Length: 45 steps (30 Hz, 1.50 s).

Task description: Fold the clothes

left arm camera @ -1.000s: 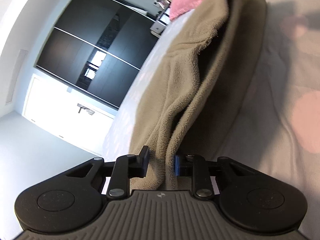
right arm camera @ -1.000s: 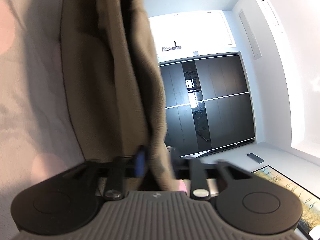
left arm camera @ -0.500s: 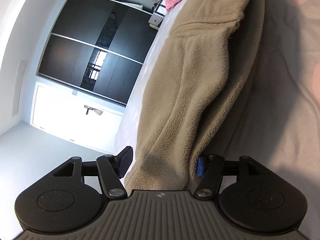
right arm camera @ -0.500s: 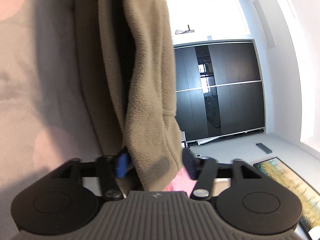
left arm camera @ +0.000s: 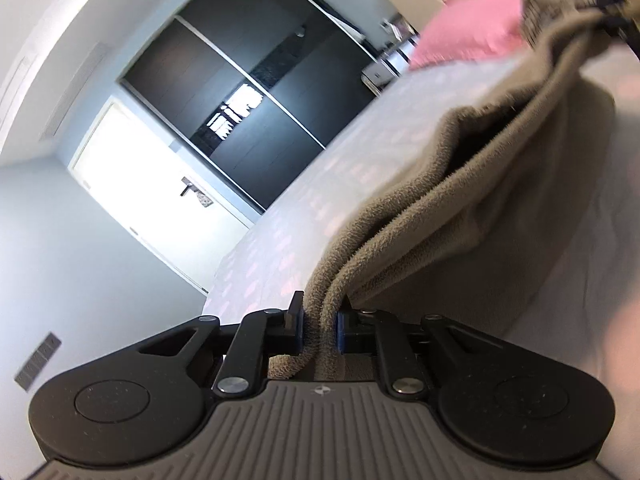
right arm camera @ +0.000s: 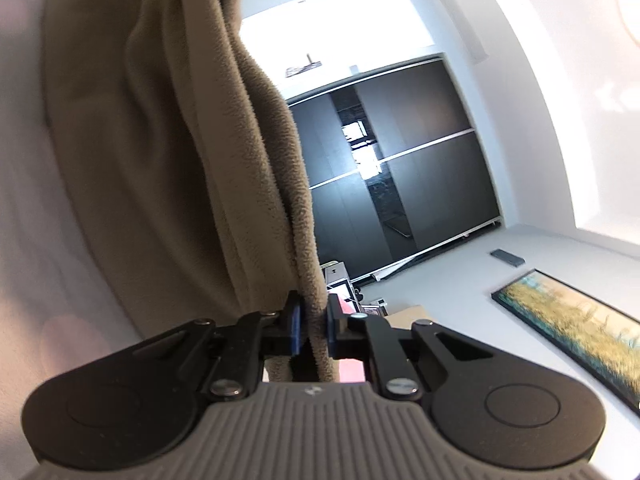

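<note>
Left gripper (left arm camera: 319, 328): I am closing its jaws on two layers of the fleece garment (left arm camera: 460, 208), lower centre of frame.
Right gripper (right arm camera: 313, 330): I am closing it on the fleece edge.
Fleece garment: stretching toward upper right, over the bedsheet (left arm camera: 352, 168).

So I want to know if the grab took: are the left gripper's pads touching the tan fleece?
Touching. The left wrist view shows the left gripper closing, its blue pads pressing the tan fleece edge from both sides.
</note>
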### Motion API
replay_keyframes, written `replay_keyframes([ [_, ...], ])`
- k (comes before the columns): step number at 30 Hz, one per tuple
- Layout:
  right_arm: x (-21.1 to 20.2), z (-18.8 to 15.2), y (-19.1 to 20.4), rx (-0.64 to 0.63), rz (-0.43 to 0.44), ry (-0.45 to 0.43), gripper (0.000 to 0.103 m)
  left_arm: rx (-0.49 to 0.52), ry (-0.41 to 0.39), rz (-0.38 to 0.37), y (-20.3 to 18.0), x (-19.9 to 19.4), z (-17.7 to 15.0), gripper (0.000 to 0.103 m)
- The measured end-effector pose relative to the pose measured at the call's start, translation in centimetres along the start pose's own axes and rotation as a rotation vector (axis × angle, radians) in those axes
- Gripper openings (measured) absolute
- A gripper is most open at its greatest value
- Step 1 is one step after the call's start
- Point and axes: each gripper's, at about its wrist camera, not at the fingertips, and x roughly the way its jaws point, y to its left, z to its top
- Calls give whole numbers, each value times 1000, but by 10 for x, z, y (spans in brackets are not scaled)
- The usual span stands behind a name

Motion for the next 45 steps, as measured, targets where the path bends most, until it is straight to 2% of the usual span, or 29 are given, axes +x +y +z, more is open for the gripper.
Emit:
replay_keyframes([
  [1,9,-2,5,15,-8,-4,13,-24,-4,-3,7,-6,3,12],
  [5,-5,2,-17,83,-24,-14,13,-91,-9,-36,29,-32,8,12],
  [14,-70,-8,-40,143,-33,-67,12,-119,-15,-91,55,-87,8,11],
  [19,-72,-8,-47,127,-32,-72,12,-151,-27,-94,63,-93,12,11],
  [21,-64,-6,-48,113,-34,-77,12,-161,-24,-105,69,-84,17,11],
  [24,-79,-22,-22,74,-55,-92,12,-132,-38,-107,70,-72,23,11],
  [30,-30,-15,-28,25,-81,-126,12,-84,-71,-90,80,-27,49,11],
  [34,28,-6,-34,19,-66,-123,12,-43,-67,-94,89,19,69,11],
  [37,57,3,-37,36,-40,-97,12,-8,-64,-104,90,57,82,11],
  [45,182,30,-9,32,80,-20,12,-28,81,-201,92,184,97,11],
])
